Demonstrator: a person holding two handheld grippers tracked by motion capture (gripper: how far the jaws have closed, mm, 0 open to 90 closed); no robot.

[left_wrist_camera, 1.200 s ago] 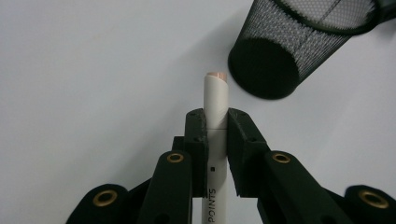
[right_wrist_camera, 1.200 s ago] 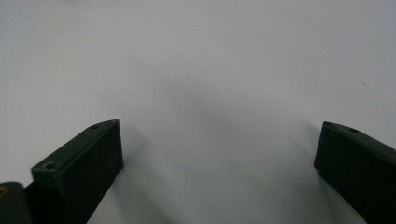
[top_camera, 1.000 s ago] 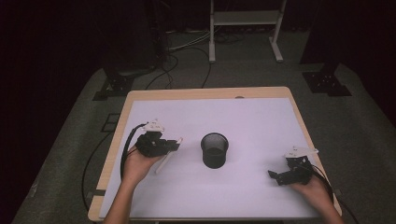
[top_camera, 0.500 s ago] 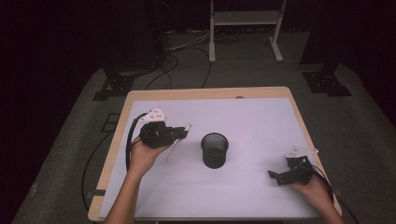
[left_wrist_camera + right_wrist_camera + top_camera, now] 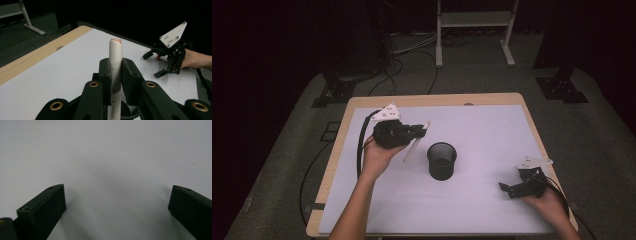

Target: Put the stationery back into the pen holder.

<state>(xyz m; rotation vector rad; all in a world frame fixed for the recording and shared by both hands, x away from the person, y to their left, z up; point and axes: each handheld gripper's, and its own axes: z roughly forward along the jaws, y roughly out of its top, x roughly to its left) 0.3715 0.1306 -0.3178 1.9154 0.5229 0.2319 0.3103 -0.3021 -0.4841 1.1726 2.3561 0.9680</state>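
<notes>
lower right of the high view, the right gripper (image 5: 518, 188) sits low over the white table mat (image 5: 492, 135), jaws spread wide with nothing in them, same spot as a second ago. mid frame, the black mesh pen cup (image 5: 442, 161) stands upright, untouched. left of it, the left gripper (image 5: 418, 131) is clamped on a slim white pen-like tube (image 5: 115, 65) and has lifted up and in toward the cup since then, so i'd guess the drop-in comes next.
</notes>
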